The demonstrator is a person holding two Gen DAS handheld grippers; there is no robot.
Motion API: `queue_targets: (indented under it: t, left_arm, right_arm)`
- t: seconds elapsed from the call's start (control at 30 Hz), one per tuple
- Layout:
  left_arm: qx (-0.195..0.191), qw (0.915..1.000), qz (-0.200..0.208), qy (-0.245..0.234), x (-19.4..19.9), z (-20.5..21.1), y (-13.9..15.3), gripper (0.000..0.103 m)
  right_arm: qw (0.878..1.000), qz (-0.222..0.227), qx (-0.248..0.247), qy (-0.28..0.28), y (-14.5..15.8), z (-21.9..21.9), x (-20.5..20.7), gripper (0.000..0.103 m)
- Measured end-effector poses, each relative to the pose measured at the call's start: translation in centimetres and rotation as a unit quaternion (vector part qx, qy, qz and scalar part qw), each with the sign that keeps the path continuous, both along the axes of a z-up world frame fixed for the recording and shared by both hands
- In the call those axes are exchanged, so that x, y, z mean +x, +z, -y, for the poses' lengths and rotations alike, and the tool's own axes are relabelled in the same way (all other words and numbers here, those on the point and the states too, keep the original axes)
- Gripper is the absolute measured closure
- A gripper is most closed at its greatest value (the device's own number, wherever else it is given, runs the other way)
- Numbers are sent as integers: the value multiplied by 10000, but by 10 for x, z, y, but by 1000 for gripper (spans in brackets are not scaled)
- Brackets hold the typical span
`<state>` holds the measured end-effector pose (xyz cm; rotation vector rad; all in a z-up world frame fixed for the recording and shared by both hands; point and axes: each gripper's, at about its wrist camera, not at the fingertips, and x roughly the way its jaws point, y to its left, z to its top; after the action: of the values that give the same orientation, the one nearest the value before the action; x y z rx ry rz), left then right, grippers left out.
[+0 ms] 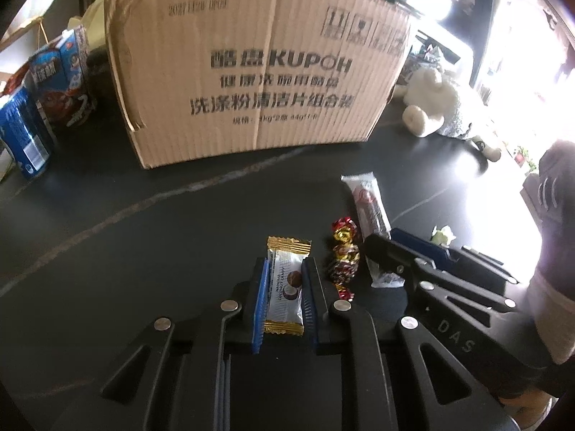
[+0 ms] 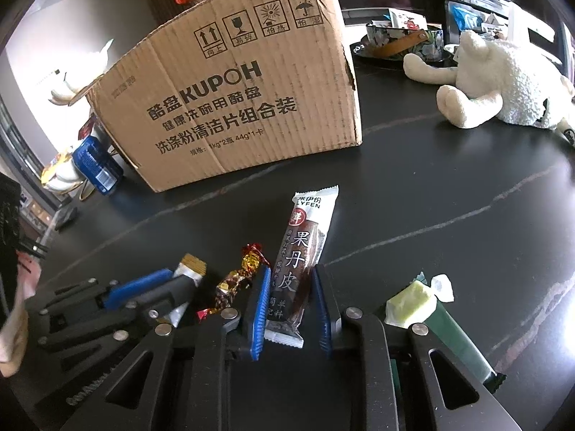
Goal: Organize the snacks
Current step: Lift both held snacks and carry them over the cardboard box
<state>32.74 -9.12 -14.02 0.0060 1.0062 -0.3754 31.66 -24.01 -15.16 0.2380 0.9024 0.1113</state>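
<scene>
On the dark table, my left gripper [image 1: 285, 269] is shut on a white and gold candy packet [image 1: 285, 283] that lies between its blue pads. My right gripper [image 2: 291, 280] straddles a long fruit-leather bar [image 2: 305, 255]; its pads sit close on both sides of the bar, with a small gap on the right. The bar also shows in the left wrist view [image 1: 370, 215]. A red and gold twisted candy [image 1: 343, 255] lies between the two snacks, also seen in the right wrist view [image 2: 237, 280]. A cardboard box [image 1: 258, 72] stands behind them.
Blue snack boxes [image 1: 61, 75] and a blue pack [image 1: 23, 133] stand left of the box. A white plush toy [image 2: 503, 82] lies at the right. A green wrapped candy [image 2: 413, 301] and a green bar [image 2: 460, 337] lie right of my right gripper. A dish of items [image 2: 399, 43] sits behind.
</scene>
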Motion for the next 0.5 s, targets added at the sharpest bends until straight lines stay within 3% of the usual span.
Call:
queue_targets:
  t: [0.5]
  left_arm:
    - [-65, 9996, 270, 19, -15, -2, 31, 84]
  right_arm:
    - [9996, 264, -31, -61, 20, 1, -19, 83]
